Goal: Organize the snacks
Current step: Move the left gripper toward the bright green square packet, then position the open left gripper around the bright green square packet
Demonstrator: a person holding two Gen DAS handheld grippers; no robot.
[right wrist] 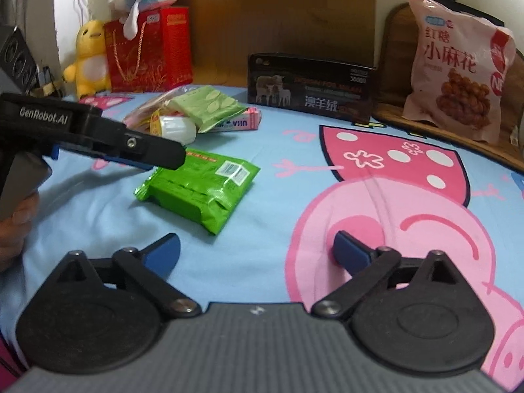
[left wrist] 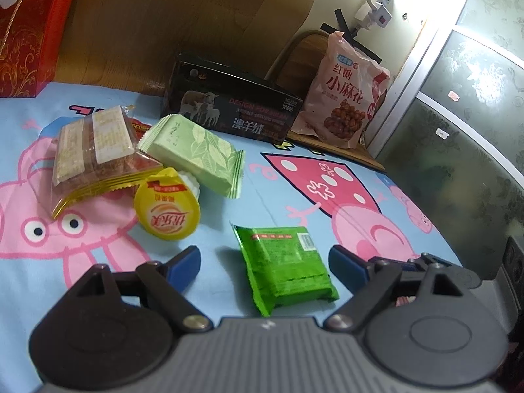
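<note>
On a cartoon-print bedsheet [left wrist: 294, 196], snacks cluster left of the bright green packet [left wrist: 285, 265], which lies loose between the left tool's [left wrist: 263, 263] spread fingers, while the right tool [right wrist: 257, 250], empty and wide apart, waits right of it; the slick wrapper could slip sideways on closing.

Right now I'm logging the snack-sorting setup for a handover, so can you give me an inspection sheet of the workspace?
Surface: blue cartoon-pig sheet, flat.
Job's things: bright green packet lies alone between the left gripper's fingers, not gripped; a pile behind it holds a clear cake packet, pale green packet and yellow-lidded cup.
Clutter: black box, pink snack bag, red gift bag, yellow plush.
Grippers: left gripper open; right gripper open, nothing between its fingers.
Cables: power strip on the wall.
Surroundings: wooden headboard, patterned glass door.
</note>
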